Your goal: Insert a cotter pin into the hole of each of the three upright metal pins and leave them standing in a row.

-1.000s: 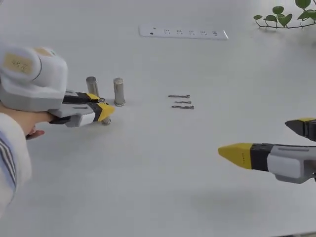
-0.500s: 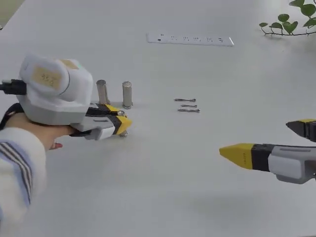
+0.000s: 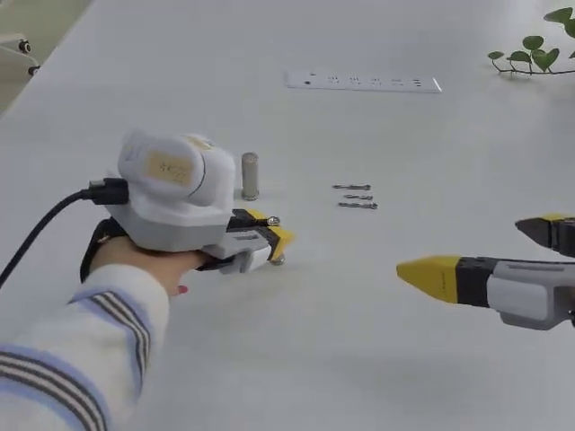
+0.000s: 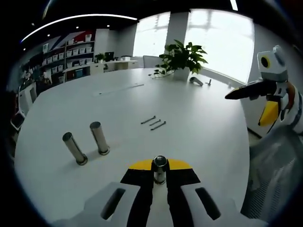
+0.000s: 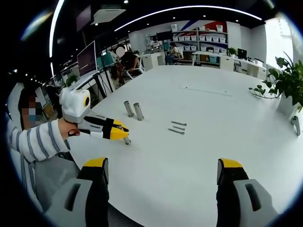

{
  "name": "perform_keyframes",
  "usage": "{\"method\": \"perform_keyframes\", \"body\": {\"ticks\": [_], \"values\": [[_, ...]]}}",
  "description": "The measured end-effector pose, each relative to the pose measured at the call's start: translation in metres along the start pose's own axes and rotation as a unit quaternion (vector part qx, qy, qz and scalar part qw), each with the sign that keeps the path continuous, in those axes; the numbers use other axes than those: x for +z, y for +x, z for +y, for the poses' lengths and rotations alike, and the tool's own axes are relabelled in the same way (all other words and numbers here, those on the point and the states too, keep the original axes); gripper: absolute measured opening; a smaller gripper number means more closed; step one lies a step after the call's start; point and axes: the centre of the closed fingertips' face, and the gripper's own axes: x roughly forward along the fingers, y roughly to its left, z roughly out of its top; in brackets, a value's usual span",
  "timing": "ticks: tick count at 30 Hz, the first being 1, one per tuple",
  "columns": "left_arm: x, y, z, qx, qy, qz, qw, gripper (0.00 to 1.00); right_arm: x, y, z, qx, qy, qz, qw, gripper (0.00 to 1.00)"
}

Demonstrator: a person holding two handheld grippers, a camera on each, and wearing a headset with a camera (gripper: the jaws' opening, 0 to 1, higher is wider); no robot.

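My left gripper (image 3: 275,241) is shut on one upright metal pin (image 4: 159,169), held between its yellow-tipped jaws close to the tabletop. The other two metal pins (image 4: 100,138) (image 4: 75,148) stand side by side behind and left of it; one of them (image 3: 250,176) rises just past the gripper's white body. Three small cotter pins (image 3: 357,197) lie in a stack to the right of the pins, also seen as cotter pins (image 5: 178,127). At the lower right my right gripper (image 3: 476,251) hovers open with nothing in it, well away from the cotter pins.
A white power strip (image 3: 364,83) lies at the far side of the white table (image 3: 341,341). A leafy plant (image 3: 539,49) trails in at the far right corner. A black cable (image 3: 40,229) runs left from the left gripper.
My left gripper has carried its metal pin to the right and nearer, away from the two standing pins. The right gripper has stayed put. The head camera has shifted.
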Motion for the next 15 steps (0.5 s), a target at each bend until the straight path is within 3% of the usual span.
{"method": "perform_keyframes", "body": {"ticks": [5,7,15], "values": [[-0.004,0.004,-0.001,0.013,0.007,0.006,0.9999,0.05,-0.002,0.0,0.002,0.005,-0.001,-0.001,1.0,0.94],[-0.008,0.006,-0.003,0.011,0.004,0.019,0.9998,0.05,-0.003,0.0,0.0,0.007,0.002,-0.003,1.0,0.94],[-0.011,0.012,-0.008,0.017,0.024,0.026,0.9992,0.05,-0.005,-0.001,-0.007,0.007,0.006,-0.004,0.9999,0.94]]}}
